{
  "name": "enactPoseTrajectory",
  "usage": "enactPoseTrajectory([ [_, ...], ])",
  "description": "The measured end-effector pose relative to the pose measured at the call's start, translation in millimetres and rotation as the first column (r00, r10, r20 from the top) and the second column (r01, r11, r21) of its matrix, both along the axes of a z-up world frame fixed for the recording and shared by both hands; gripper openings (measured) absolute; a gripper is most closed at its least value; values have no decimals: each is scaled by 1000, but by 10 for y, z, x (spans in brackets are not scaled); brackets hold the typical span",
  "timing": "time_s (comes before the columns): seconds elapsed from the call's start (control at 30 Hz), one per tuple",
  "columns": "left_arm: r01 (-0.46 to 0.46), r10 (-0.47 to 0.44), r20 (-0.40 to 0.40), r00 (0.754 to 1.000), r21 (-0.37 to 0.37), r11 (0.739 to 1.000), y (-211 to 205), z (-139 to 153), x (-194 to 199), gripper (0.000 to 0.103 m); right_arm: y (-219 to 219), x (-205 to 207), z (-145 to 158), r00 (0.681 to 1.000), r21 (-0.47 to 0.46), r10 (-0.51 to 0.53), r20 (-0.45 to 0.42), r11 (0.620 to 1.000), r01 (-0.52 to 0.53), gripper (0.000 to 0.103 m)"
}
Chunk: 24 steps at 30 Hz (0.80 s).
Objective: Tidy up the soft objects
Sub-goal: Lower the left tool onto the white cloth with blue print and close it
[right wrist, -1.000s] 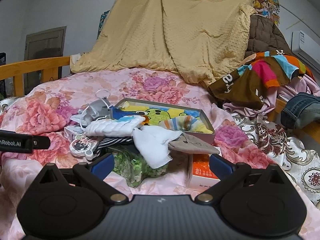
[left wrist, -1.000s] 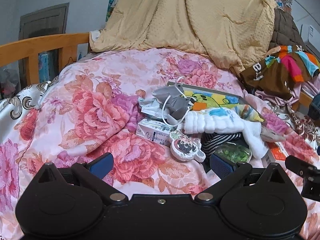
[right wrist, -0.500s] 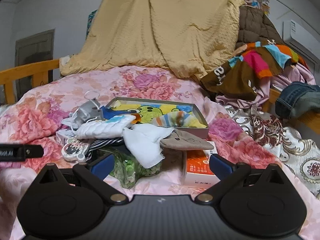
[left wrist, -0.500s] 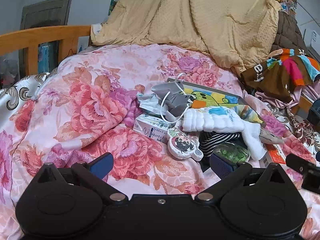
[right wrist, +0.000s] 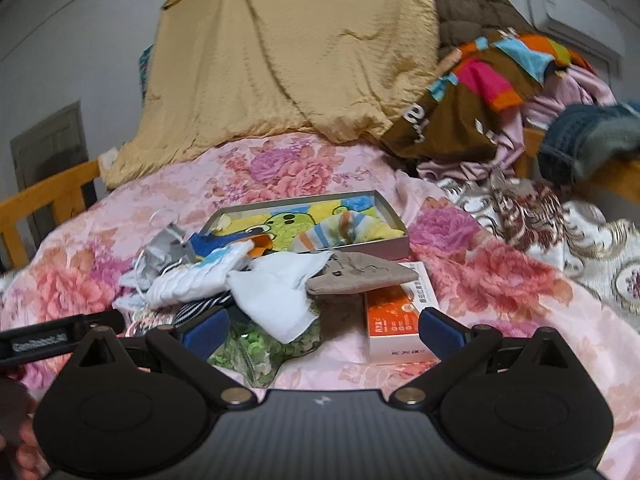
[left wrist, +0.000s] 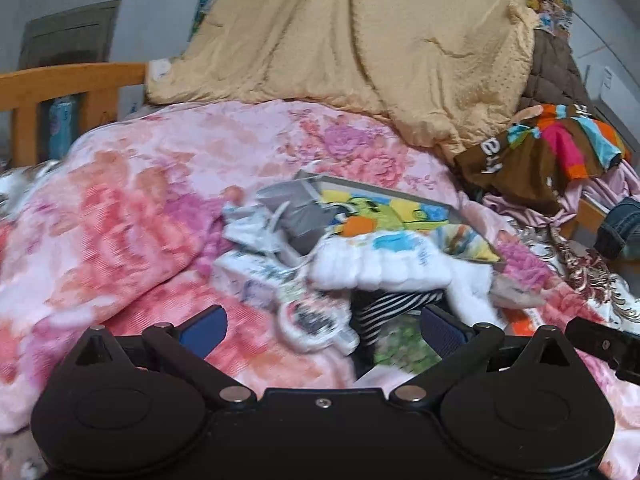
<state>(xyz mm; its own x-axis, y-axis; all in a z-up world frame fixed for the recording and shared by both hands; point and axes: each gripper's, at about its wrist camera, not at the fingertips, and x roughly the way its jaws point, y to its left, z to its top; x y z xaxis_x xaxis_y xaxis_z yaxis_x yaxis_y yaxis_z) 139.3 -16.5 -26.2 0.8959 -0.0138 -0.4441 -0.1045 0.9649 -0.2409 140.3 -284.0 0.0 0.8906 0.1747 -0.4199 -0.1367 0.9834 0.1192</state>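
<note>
A heap of small soft items lies on the pink floral bedspread (left wrist: 132,216). It holds a white ribbed cloth (left wrist: 380,266) (right wrist: 188,284), a plain white cloth (right wrist: 276,296), a striped sock (left wrist: 394,304), a grey mask (left wrist: 304,216) (right wrist: 166,250) and a tan pouch (right wrist: 360,274). Behind it lies a shallow grey box (right wrist: 394,246) (left wrist: 320,180) with a colourful cartoon cloth (right wrist: 288,220) inside. My left gripper (left wrist: 322,326) is open just short of the heap, over a round cartoon badge (left wrist: 310,322). My right gripper (right wrist: 322,330) is open over a green-filled bag (right wrist: 260,350).
An orange and white carton (right wrist: 396,320) lies at the heap's right. A tan quilt (right wrist: 288,56) hangs at the back, clothes (right wrist: 492,84) are piled at the right, and a wooden bed rail (left wrist: 68,80) runs along the left. The left gripper's side (right wrist: 60,338) shows at the right wrist view's left.
Both grippers have moved closer to the heap, and both views have tilted, the right one more. The fingers are spread as before and nothing on the bed has been moved.
</note>
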Motion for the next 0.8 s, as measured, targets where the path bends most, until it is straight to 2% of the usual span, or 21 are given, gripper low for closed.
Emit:
enactPoseTrajectory([
  [0.17,33,-33,20,999,12,999,-102,44,255,102,-123,93,3,1000,83,17,-16,996,-16,103],
  [0.27,50,-50,20,999,-3,999,-89,49,393,102,-72,199,6,999,74,49,-22,996,-48,103],
  [0.43,83,-83,14,996,-24,996,-25,57,628,102,161,357,10,989,-39,149,23,988,-148,103],
  [0.6,136,-135,6,991,-84,987,29,102,884,102,417,481,-17,958,-205,268,99,948,-244,103],
  [0.8,222,-225,-30,974,-77,972,23,189,1163,102,538,644,-135,930,-257,355,100,912,-321,102],
])
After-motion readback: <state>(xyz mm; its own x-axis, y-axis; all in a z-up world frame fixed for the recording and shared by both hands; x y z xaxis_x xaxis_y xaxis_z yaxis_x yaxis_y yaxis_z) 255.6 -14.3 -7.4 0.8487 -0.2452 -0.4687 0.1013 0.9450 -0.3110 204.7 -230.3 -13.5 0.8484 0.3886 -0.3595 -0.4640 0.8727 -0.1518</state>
